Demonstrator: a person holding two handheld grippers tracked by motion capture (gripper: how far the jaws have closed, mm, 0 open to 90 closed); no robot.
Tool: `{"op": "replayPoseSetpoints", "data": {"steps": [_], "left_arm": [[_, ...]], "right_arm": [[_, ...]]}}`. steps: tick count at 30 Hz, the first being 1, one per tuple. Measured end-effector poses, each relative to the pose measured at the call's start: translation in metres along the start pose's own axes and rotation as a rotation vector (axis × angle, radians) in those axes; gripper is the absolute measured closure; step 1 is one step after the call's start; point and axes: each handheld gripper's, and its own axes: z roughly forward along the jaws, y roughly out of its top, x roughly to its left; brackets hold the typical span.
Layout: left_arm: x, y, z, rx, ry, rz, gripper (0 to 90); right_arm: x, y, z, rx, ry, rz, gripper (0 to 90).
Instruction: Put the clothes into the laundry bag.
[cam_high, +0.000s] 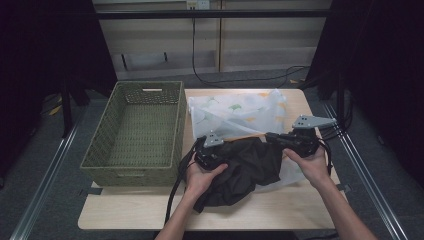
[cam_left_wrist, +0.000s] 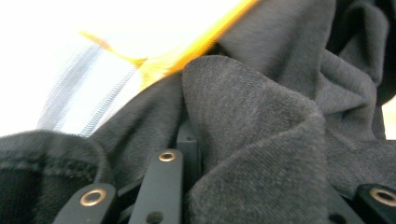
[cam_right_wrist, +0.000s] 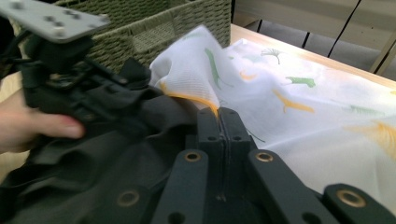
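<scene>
A dark grey garment (cam_high: 250, 167) lies bunched on the table's front middle, partly over a white mesh bag (cam_high: 235, 112) with green and orange prints and an orange trim. My left gripper (cam_high: 225, 148) is buried in the garment's left side, and in the left gripper view dark cloth (cam_left_wrist: 261, 121) folds over and between its jaws (cam_left_wrist: 192, 140). My right gripper (cam_high: 270, 136) is at the garment's upper right. Its jaws (cam_right_wrist: 223, 116) are pressed together on the bag's orange-trimmed edge (cam_right_wrist: 205, 102). The right gripper view also shows the left gripper (cam_right_wrist: 60, 70) and its hand.
A green woven basket (cam_high: 132, 167) with nothing in it stands on the table's left side, close to the left gripper; its wall (cam_right_wrist: 140, 32) also appears in the right gripper view. Bare wooden table (cam_high: 150, 212) runs along the front. Cables trail from both grippers.
</scene>
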Motion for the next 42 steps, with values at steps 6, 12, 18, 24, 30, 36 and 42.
{"op": "replayPoseSetpoints", "data": {"steps": [6,12,18,24,30,36,42], "left_arm": [[-0.003,0.001,0.008,0.025,0.018,0.015,72.9],[-0.006,0.001,0.012,0.035,0.03,0.01,71.1],[-0.005,-0.005,0.013,-0.017,-0.065,0.017,53.7],[-0.01,0.001,-0.011,-0.05,-0.155,0.059,26.0],[-0.016,0.003,-0.034,-0.002,-0.173,0.156,9.5],[-0.027,-0.019,-0.009,0.144,-0.215,0.207,0.0],[-0.037,-0.03,0.002,0.202,-0.217,0.286,0.0]], "right_arm": [[0.014,-0.006,-0.011,0.035,0.013,-0.011,88.7],[0.014,-0.038,-0.012,0.096,0.023,0.03,88.7],[0.013,-0.055,0.012,0.161,0.051,0.055,88.6],[0.018,-0.053,0.024,0.171,0.078,0.038,88.5],[0.013,-0.052,0.017,0.142,0.075,0.054,88.4],[0.01,-0.048,0.013,0.116,0.058,0.06,88.3],[0.004,-0.046,0.006,0.05,0.017,0.061,88.0]]}}
